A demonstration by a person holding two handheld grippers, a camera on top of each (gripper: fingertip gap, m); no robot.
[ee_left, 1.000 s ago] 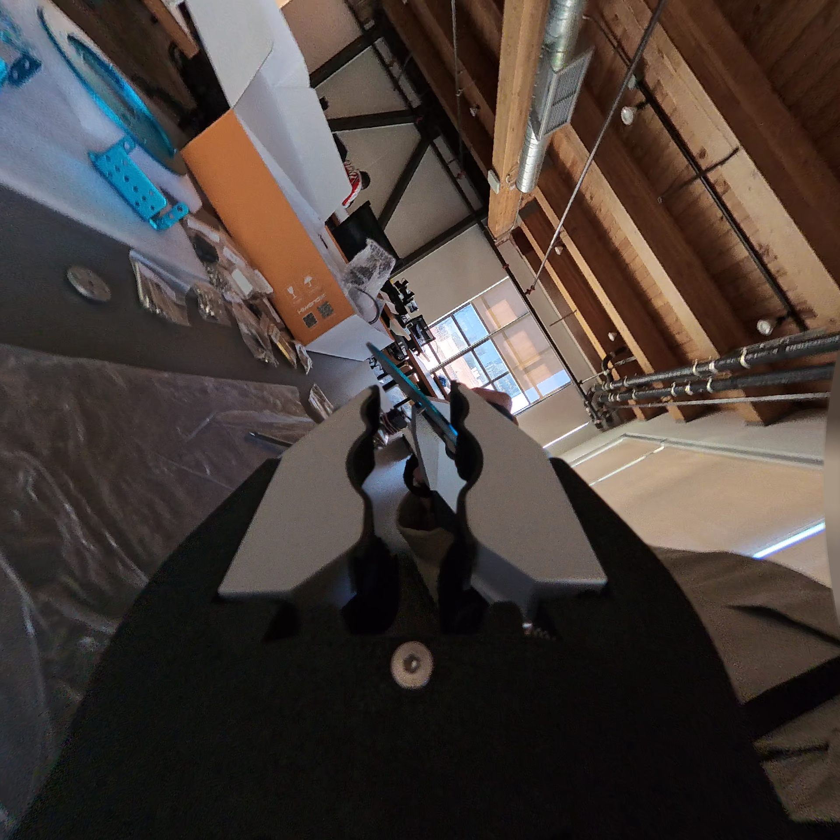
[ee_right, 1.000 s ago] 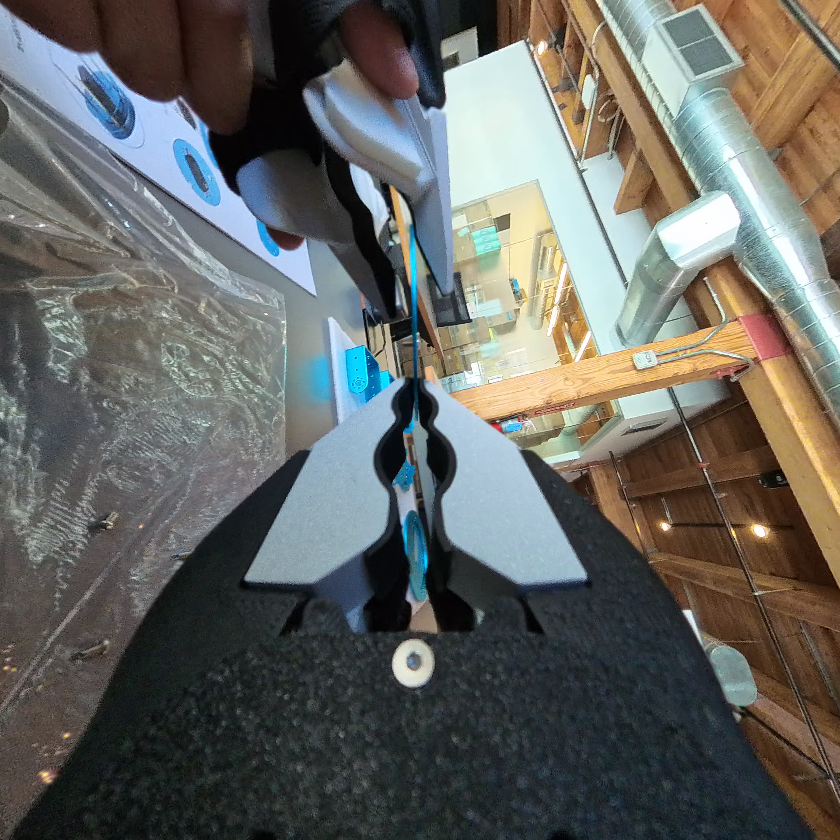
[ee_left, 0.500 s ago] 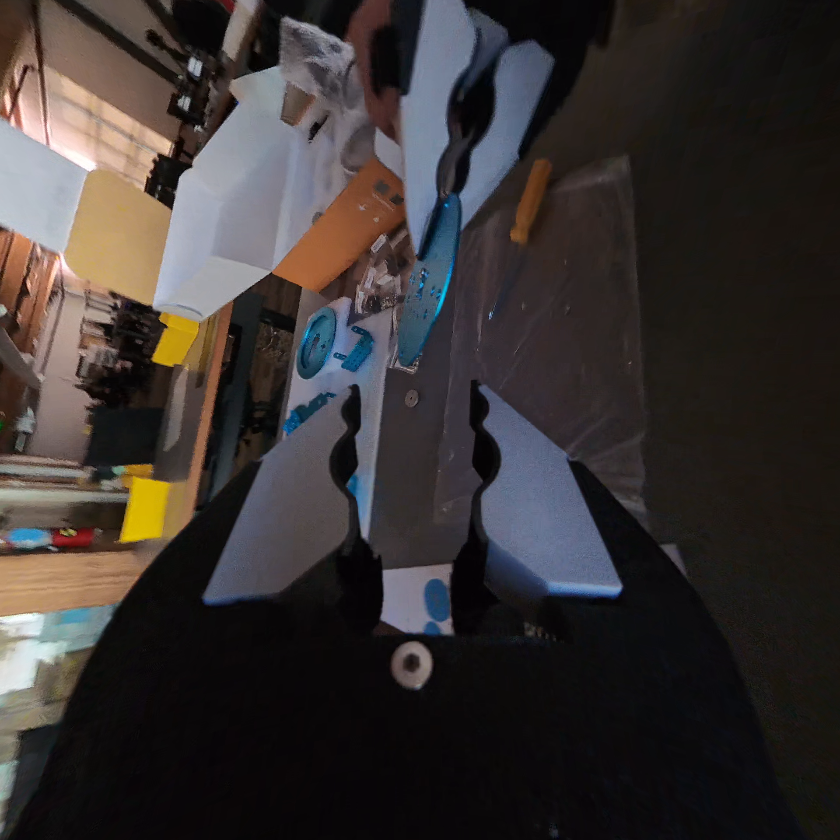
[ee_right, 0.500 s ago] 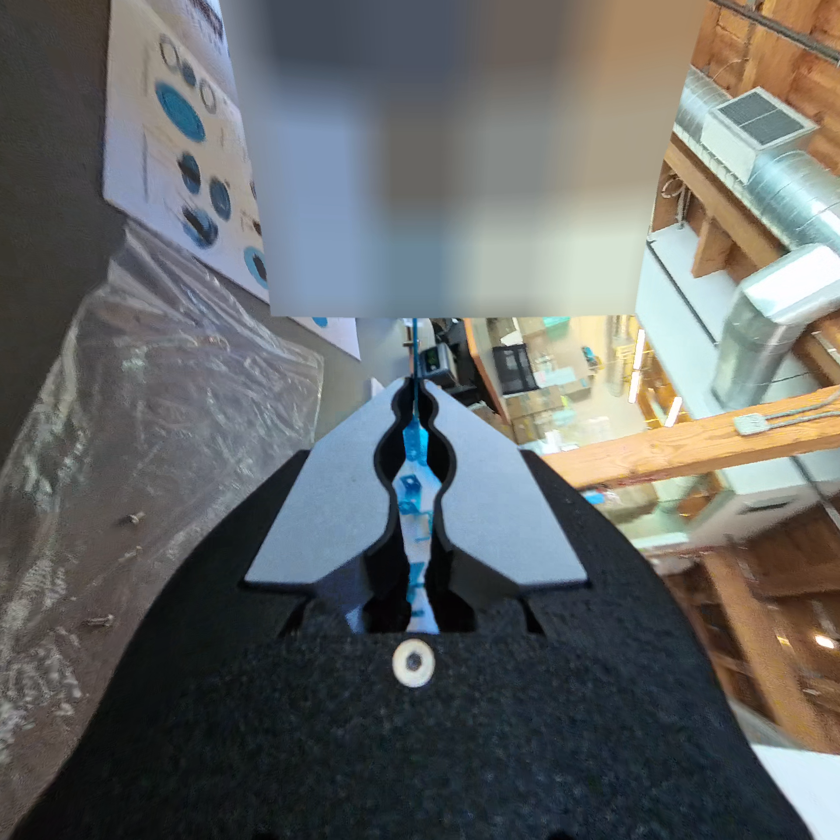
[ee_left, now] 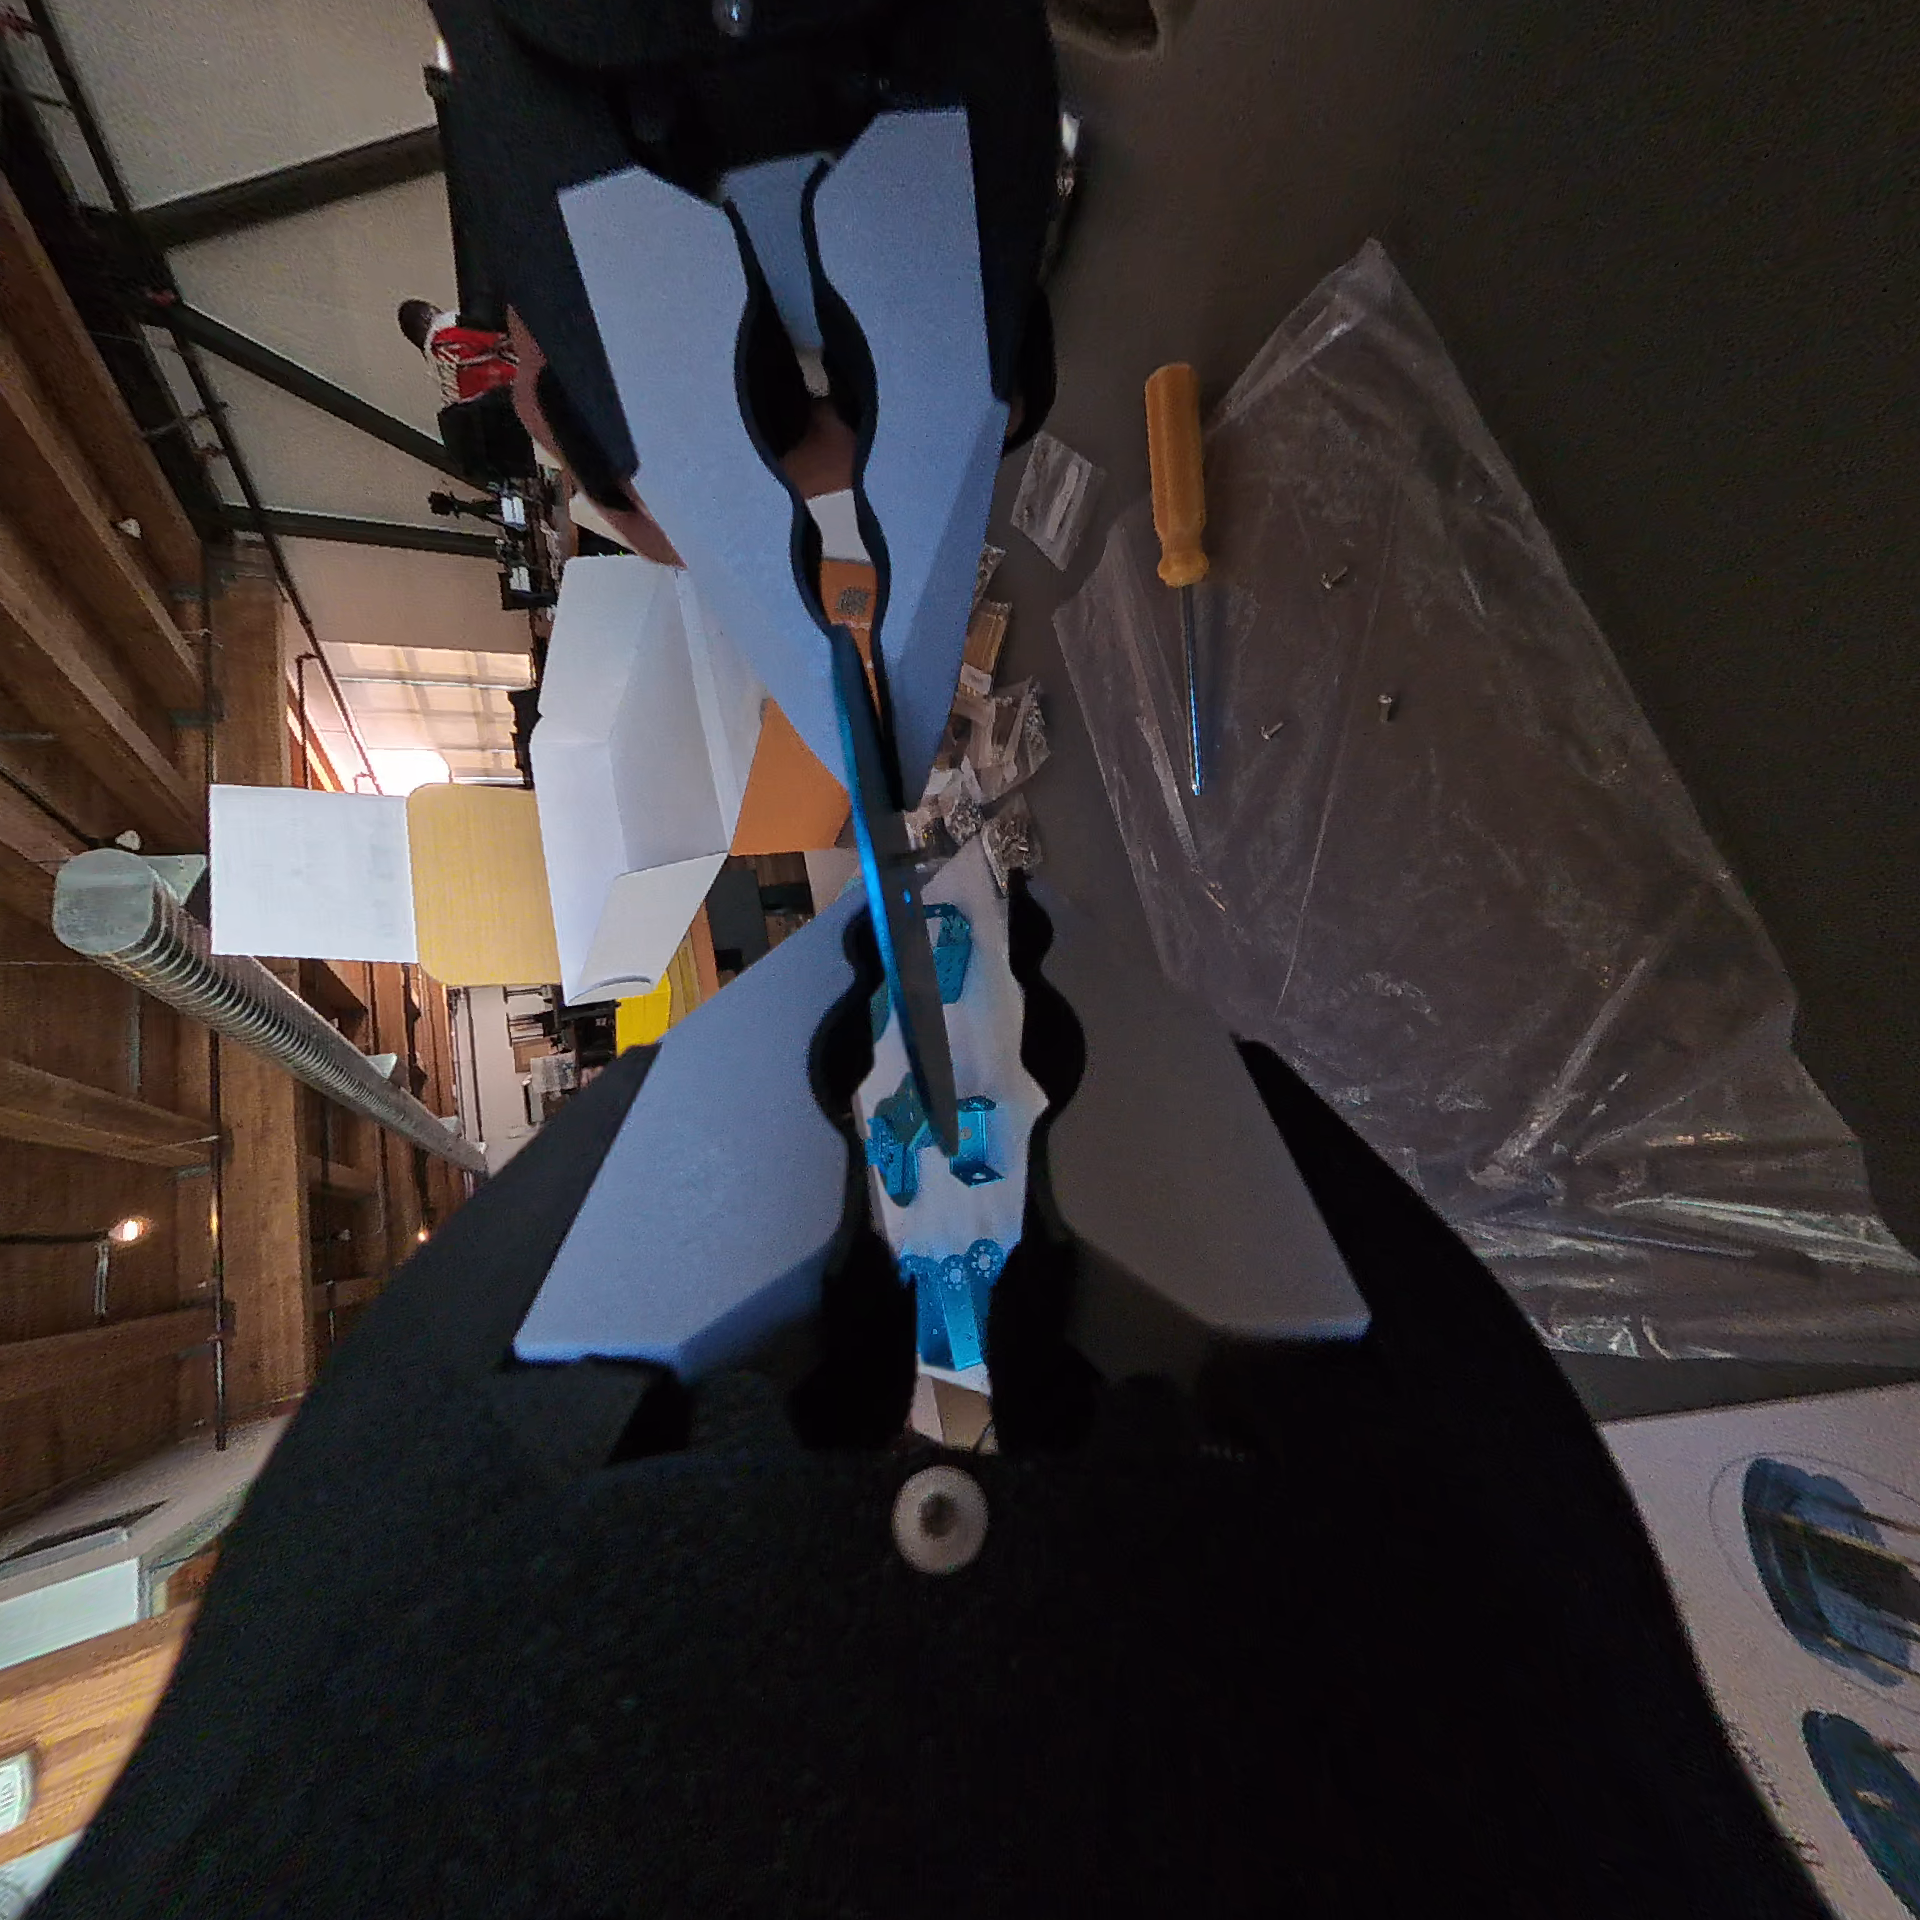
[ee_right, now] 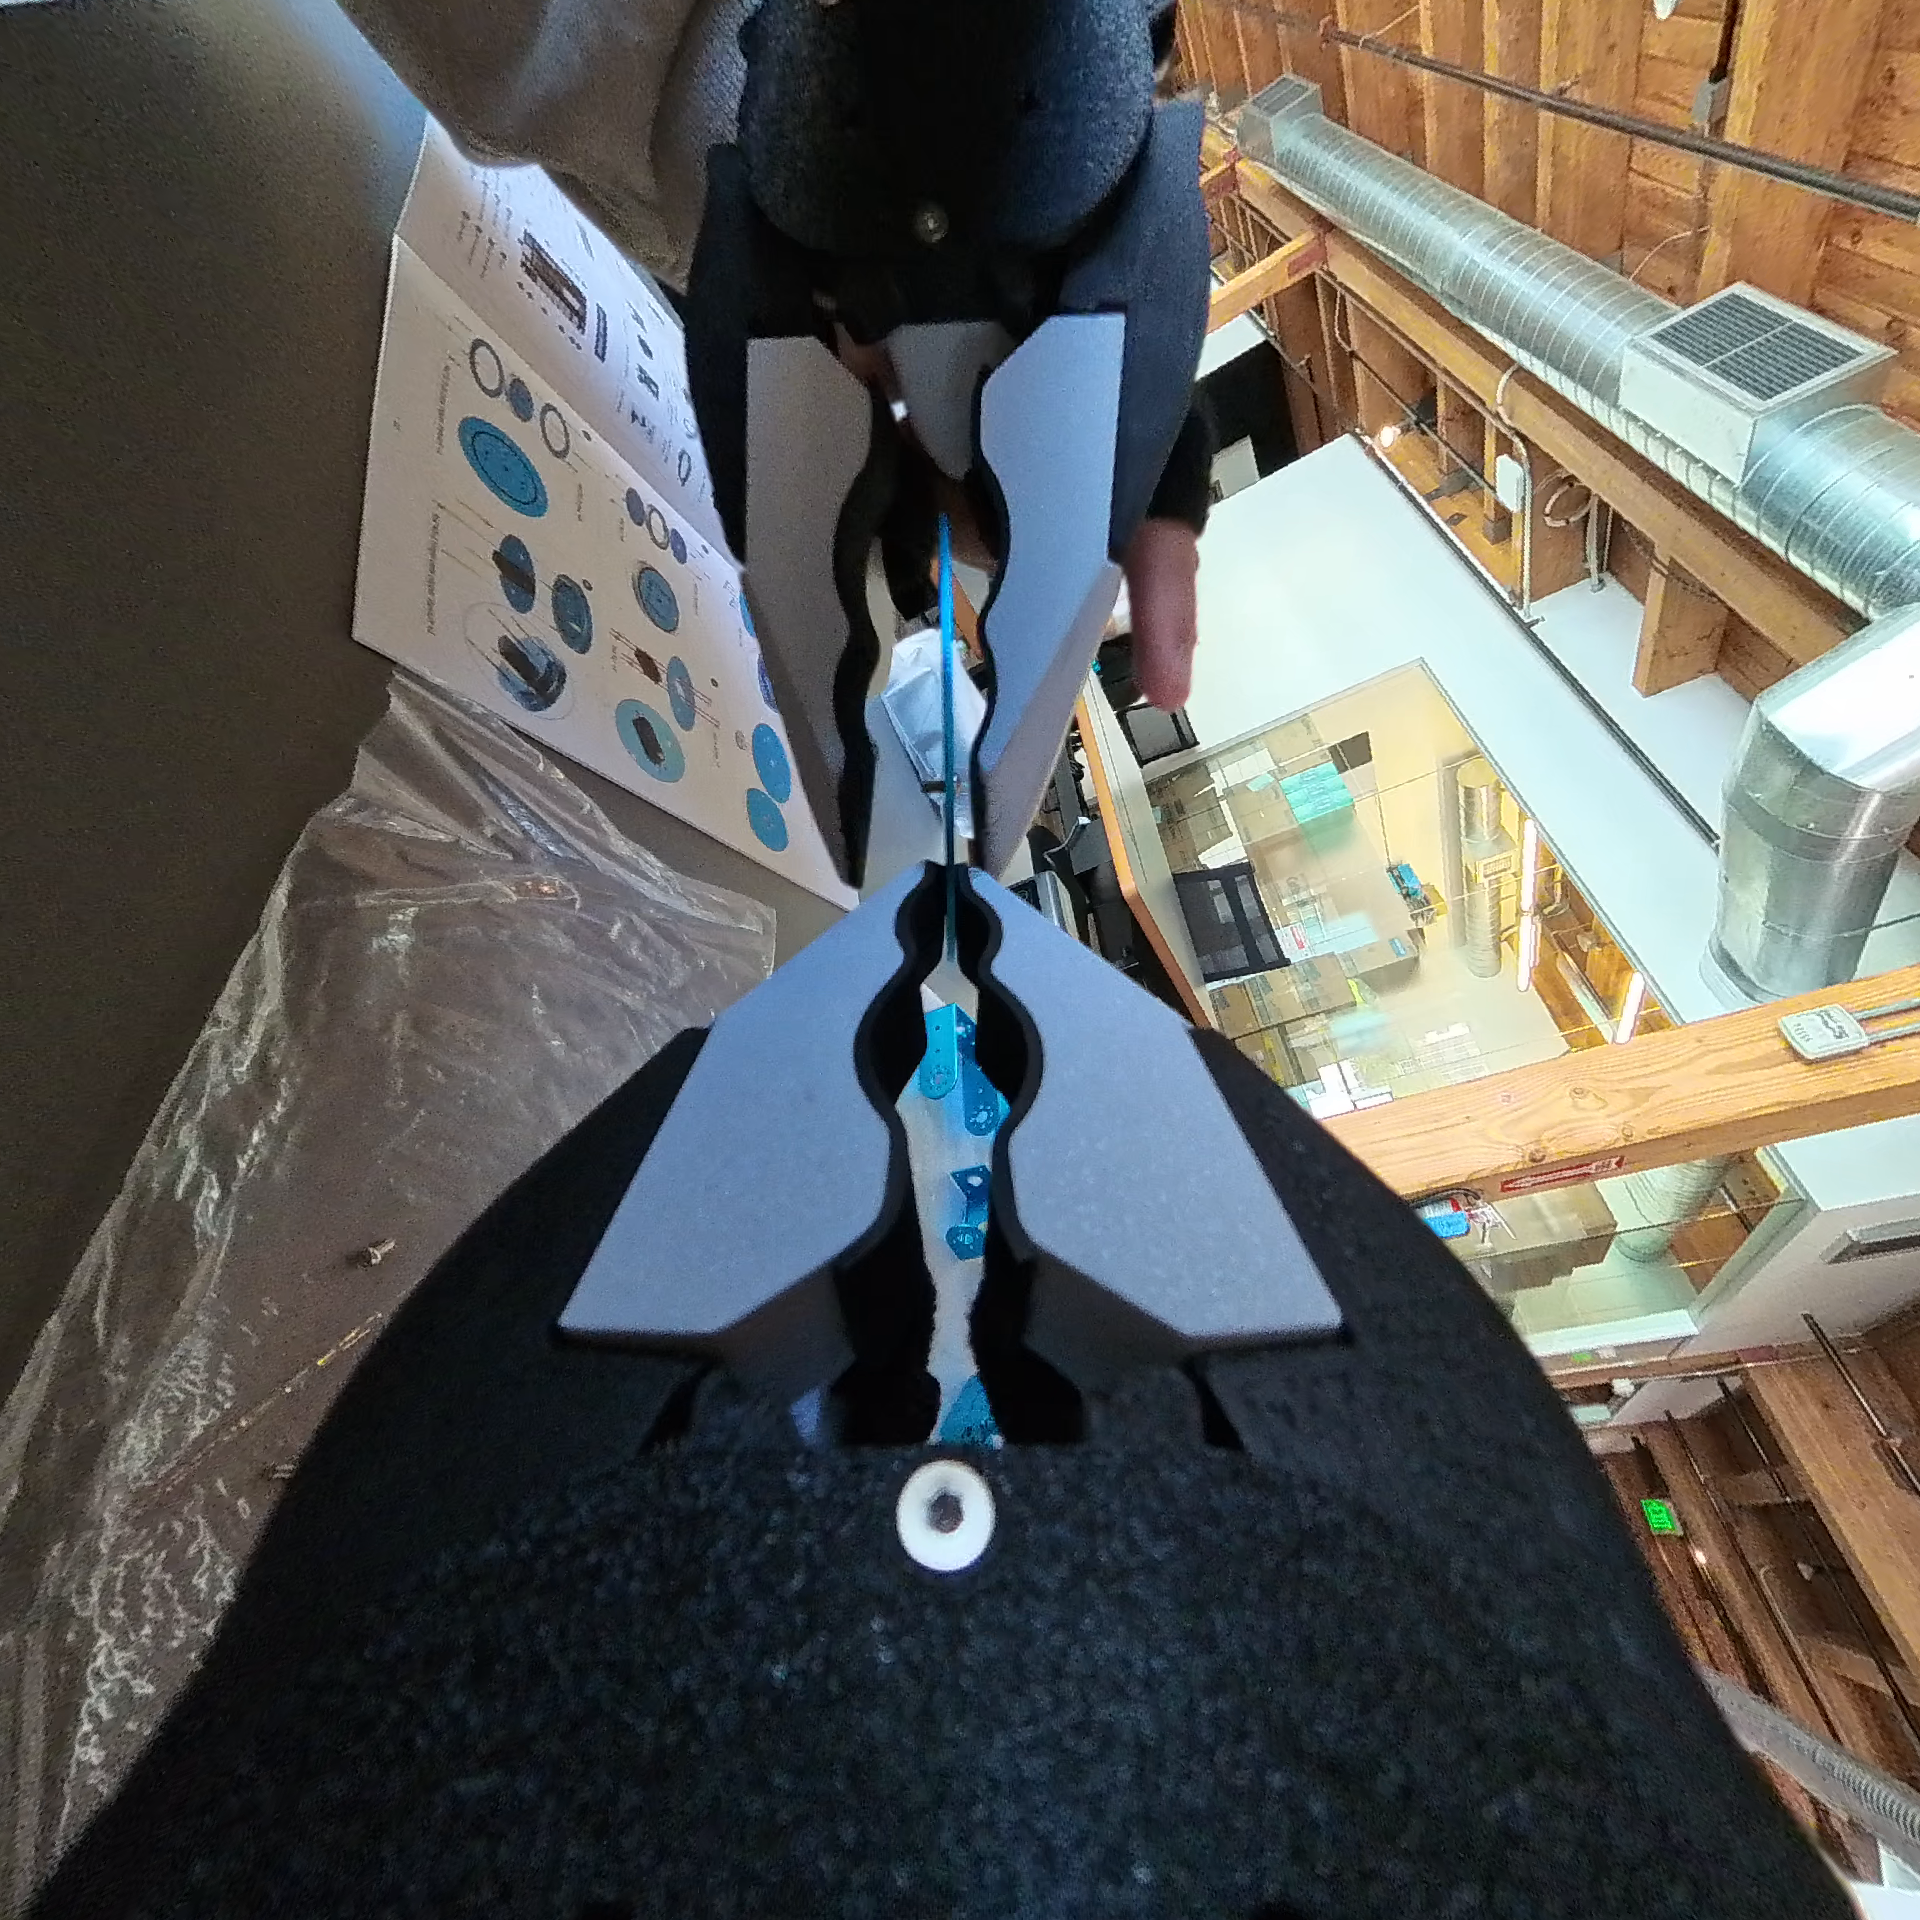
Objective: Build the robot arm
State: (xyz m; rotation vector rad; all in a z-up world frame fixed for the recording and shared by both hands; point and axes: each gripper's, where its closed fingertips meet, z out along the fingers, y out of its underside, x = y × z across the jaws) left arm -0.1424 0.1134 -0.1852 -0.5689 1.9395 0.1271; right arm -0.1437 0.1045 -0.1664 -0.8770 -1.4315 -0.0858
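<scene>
A thin blue metal disc (ee_left: 906, 966) is held edge-on in the air above the dark table. My right gripper (ee_right: 948, 878) is shut on one edge of it; in the left wrist view the right gripper (ee_left: 883, 779) comes down from the top, in a person's hand. My left gripper (ee_left: 943, 904) is open, its fingers on either side of the disc's free edge without clamping it. In the right wrist view the disc (ee_right: 945, 675) runs up between the left gripper's (ee_right: 920, 868) spread fingers.
An orange-handled screwdriver (ee_left: 1179, 488) and loose screws lie on a clear plastic bag (ee_left: 1455, 883). Small parts bags (ee_left: 997, 717), an open white-and-orange box (ee_left: 644, 748) and blue brackets (ee_left: 925, 1143) on white sheet lie beyond. A printed instruction sheet (ee_right: 582, 540) lies on the table. My left and right fingertips are right by each other. Both grippers' tips are roughly 20 cm from the orange-handled screwdriver (ee_left: 1179, 488).
My left gripper let go of the disc, opened, swung round to face the right gripper and closed in until its open fingers straddle the disc. The right gripper kept its hold.
</scene>
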